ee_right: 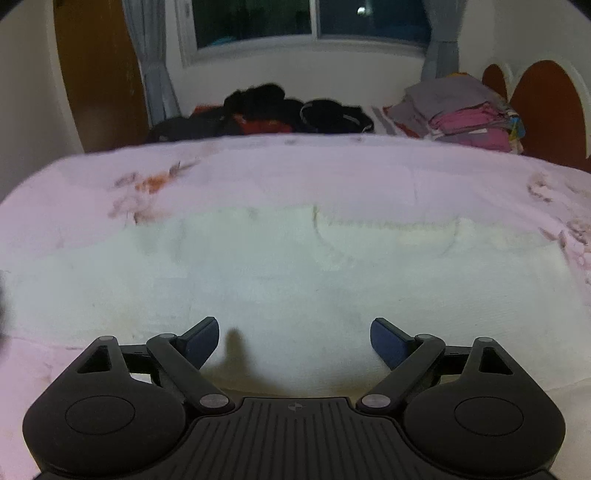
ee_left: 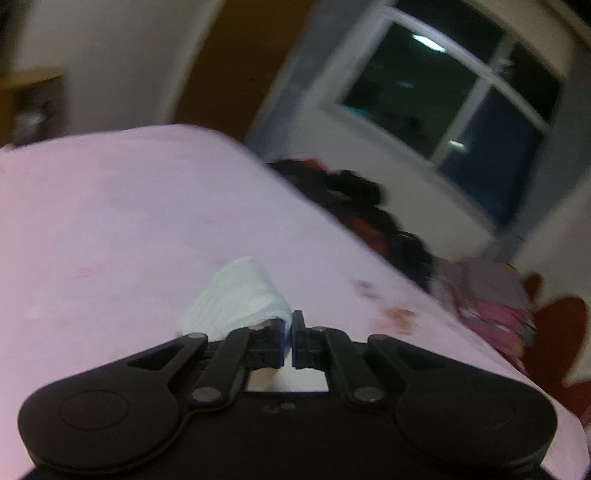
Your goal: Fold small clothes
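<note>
A white garment lies spread flat across the pink bedsheet in the right wrist view. My right gripper hovers open just over its near edge, with nothing between the fingers. In the blurred left wrist view my left gripper is shut, and a bunched fold of the white garment rises off the pink sheet right at its fingertips, pinched there. How much cloth sits between the pads is hidden.
A heap of dark and red clothes lies along the bed's far edge. A stack of folded pink and grey clothes sits far right by the red-brown headboard. Behind are a window and a wooden door.
</note>
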Demonstrator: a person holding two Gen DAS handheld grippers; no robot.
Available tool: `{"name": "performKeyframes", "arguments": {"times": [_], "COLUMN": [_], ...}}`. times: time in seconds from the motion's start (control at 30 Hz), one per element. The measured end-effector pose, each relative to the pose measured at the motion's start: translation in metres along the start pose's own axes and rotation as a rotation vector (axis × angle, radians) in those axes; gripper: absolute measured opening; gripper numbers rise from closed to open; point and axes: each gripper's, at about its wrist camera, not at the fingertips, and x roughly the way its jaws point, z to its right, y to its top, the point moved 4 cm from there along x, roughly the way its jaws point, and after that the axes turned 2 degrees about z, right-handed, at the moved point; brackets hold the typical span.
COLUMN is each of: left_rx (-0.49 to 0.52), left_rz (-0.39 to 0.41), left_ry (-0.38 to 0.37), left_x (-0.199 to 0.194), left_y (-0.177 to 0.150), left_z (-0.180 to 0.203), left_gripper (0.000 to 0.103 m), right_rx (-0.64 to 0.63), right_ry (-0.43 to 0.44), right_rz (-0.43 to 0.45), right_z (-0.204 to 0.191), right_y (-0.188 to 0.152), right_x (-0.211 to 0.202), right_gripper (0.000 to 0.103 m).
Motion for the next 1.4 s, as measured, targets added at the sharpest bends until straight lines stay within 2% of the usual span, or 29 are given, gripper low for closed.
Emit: {"name": "performKeyframes", "arguments": {"times": [0.13, 0.23, 0.33, 0.4, 0.5, 0.57, 0.6, 0.67, 0.73, 0.77, 0.8, 0.9, 1.03, 1.17, 1.23, 1.27, 1.3, 1.4], "left_rx": [0.113, 0.183, 0.243, 0.281, 0.36, 0.412, 0.423, 0.429, 0.416, 0.414, 0.413, 0.433, 0.409, 0.439, 0.427, 0.412, 0.397, 0.391], "left_rz": [-0.037, -0.085, -0.153, -0.227, -0.332, -0.401, -0.425, -0.457, -0.464, -0.46, -0.448, -0.366, -0.332, -0.292, -0.302, -0.311, -0.318, -0.319], "left_ry": [-0.166, -0.281, -0.374, -0.431, -0.455, -0.44, -0.427, -0.404, -0.413, -0.411, -0.402, -0.377, -0.274, -0.144, -0.096, -0.075, -0.064, -0.034], "left_x": [-0.001, 0.003, 0.01, 0.019, 0.035, 0.043, 0.046, 0.045, 0.043, 0.04, 0.037, 0.021, 0.014, 0.009, 0.009, 0.01, 0.011, 0.017], "left_y": [-0.016, -0.041, -0.079, -0.11, -0.159, -0.189, -0.2, -0.211, -0.211, -0.206, -0.2, -0.179, -0.164, -0.157, -0.156, -0.158, -0.159, -0.165], "left_z": [0.082, 0.144, 0.199, 0.231, 0.262, 0.272, 0.273, 0.274, 0.272, 0.267, 0.261, 0.246, 0.206, 0.165, 0.147, 0.138, 0.133, 0.127], "left_gripper": [0.003, 0.003, 0.003, 0.003, 0.004, 0.007, 0.015, 0.024, 0.035, 0.058, 0.074, 0.076, 0.076, 0.074, 0.071, 0.07, 0.07, 0.067], "right_rx": [0.027, 0.061, 0.092, 0.108, 0.123, 0.138, 0.152, 0.179, 0.197, 0.202, 0.202, 0.17, 0.098, -0.007, -0.079, -0.106, -0.126, -0.136], "right_ry": [0.006, -0.006, -0.025, -0.041, -0.07, -0.072, -0.069, -0.056, -0.027, -0.013, 0.003, 0.038, 0.101, 0.143, 0.155, 0.153, 0.142, 0.111], "right_rz": [0.037, 0.055, 0.061, 0.06, 0.054, 0.049, 0.045, 0.038, 0.032, 0.028, 0.023, 0.024, 0.018, 0.018, 0.014, 0.002, -0.007, -0.013], "right_z": [0.023, 0.048, 0.077, 0.098, 0.125, 0.14, 0.146, 0.155, 0.158, 0.157, 0.153, 0.14, 0.109, 0.072, 0.054, 0.047, 0.04, 0.033], "right_y": [0.004, 0.005, 0.001, -0.002, -0.009, -0.014, -0.016, -0.018, -0.021, -0.023, -0.023, -0.02, -0.015, -0.017, -0.022, -0.025, -0.028, -0.031], "right_x": [-0.026, -0.043, -0.058, -0.066, -0.075, -0.08, -0.081, -0.084, -0.087, -0.086, -0.085, -0.081, -0.071, -0.063, -0.059, -0.055, -0.051, -0.038], "right_gripper": [0.089, 0.089, 0.089, 0.089, 0.089, 0.089, 0.089, 0.089, 0.089, 0.089, 0.089, 0.089, 0.089, 0.089, 0.076, 0.059, 0.056, 0.056]}}
